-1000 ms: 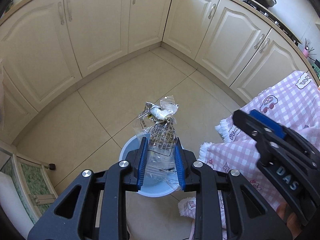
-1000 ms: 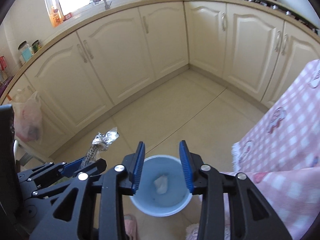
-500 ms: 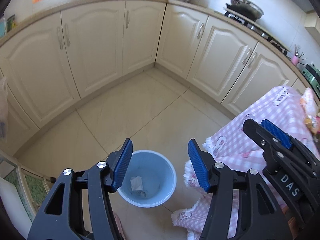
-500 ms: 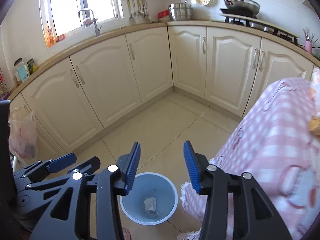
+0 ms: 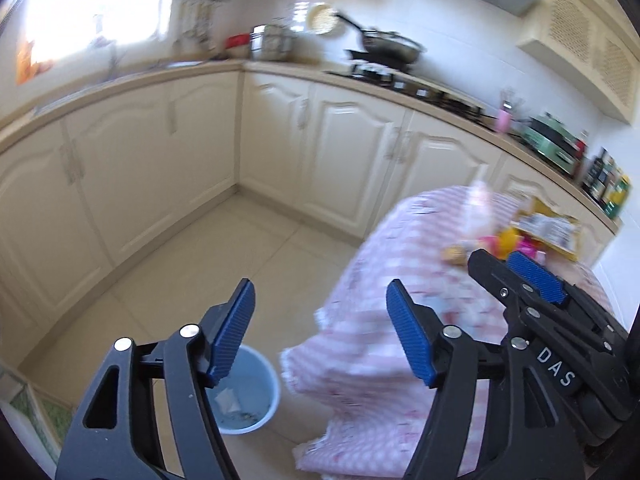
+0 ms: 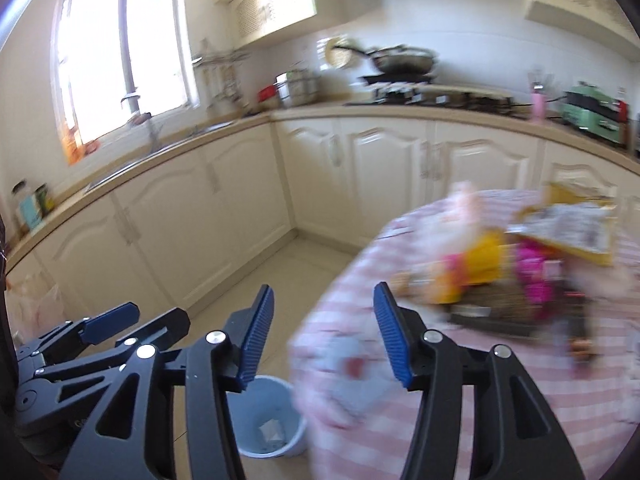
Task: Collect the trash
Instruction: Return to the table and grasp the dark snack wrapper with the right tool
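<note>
Both grippers are sitting with jaws wide apart, holding nothing: left gripper point(image 5: 320, 328), right gripper point(image 6: 322, 330). Blue bin point(image 5: 262, 376) is standing on the tiled floor just beside the hanging edge of the pink checked tablecloth point(image 5: 380, 344), with scraps of trash point(image 5: 228, 398) lying at its bottom. More wrappers point(image 6: 520, 264) are lying in a pile on the table, yellow and pink, blurred, well apart from the bin

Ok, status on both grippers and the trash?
Left gripper open, empty. Right gripper open, empty. Wrappers piled on table; bin on floor. Nothing in the way.
</note>
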Tool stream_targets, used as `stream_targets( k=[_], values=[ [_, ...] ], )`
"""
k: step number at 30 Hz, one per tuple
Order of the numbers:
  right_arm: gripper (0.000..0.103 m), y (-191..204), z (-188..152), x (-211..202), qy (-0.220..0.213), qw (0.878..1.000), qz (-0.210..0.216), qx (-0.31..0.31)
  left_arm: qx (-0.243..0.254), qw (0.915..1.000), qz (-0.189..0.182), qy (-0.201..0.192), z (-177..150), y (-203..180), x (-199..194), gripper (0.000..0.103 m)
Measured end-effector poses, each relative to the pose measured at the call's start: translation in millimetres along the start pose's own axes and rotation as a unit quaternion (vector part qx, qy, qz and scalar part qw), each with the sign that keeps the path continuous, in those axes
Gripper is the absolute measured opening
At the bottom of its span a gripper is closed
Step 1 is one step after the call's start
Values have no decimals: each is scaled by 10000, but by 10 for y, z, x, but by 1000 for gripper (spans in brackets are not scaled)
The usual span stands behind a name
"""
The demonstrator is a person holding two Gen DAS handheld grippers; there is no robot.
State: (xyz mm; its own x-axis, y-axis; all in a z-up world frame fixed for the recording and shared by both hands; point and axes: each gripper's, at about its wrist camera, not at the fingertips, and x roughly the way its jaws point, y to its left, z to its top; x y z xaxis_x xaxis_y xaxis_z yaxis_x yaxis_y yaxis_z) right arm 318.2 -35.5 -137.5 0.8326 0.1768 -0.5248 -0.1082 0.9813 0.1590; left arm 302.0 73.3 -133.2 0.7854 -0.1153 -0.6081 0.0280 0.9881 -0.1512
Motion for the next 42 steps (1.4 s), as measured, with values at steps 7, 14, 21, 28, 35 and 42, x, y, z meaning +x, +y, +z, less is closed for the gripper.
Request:
stream_targets(
  k=[7,14,21,28,35,42],
  values=[
    [56,-1040,-59,-370,18,9944,-920,527,563,9976,-401,78,66,-718,94,69],
    [60,-1735,-266,-177,652,9849,-1097,1167,898,9939,-572,284,64,-1128,280,69],
    [61,-2035,-289,156,1131,9800,-878,1384,1130,9908,-648,380,149,-1377,532,69],
    [17,-2046,-232,280,1264,9818,-687,1238,1322,9870,-801,438,241,-1552,793,69],
    [11,-2040,-239,194,1091,9841,-549,1286,1558,9819,-842,665,274,-1756,1112,50],
    [10,-2079,-228,110,953,9849,-512,1355,1773,9792,-765,623,289,-1827,1084,33]
  ],
)
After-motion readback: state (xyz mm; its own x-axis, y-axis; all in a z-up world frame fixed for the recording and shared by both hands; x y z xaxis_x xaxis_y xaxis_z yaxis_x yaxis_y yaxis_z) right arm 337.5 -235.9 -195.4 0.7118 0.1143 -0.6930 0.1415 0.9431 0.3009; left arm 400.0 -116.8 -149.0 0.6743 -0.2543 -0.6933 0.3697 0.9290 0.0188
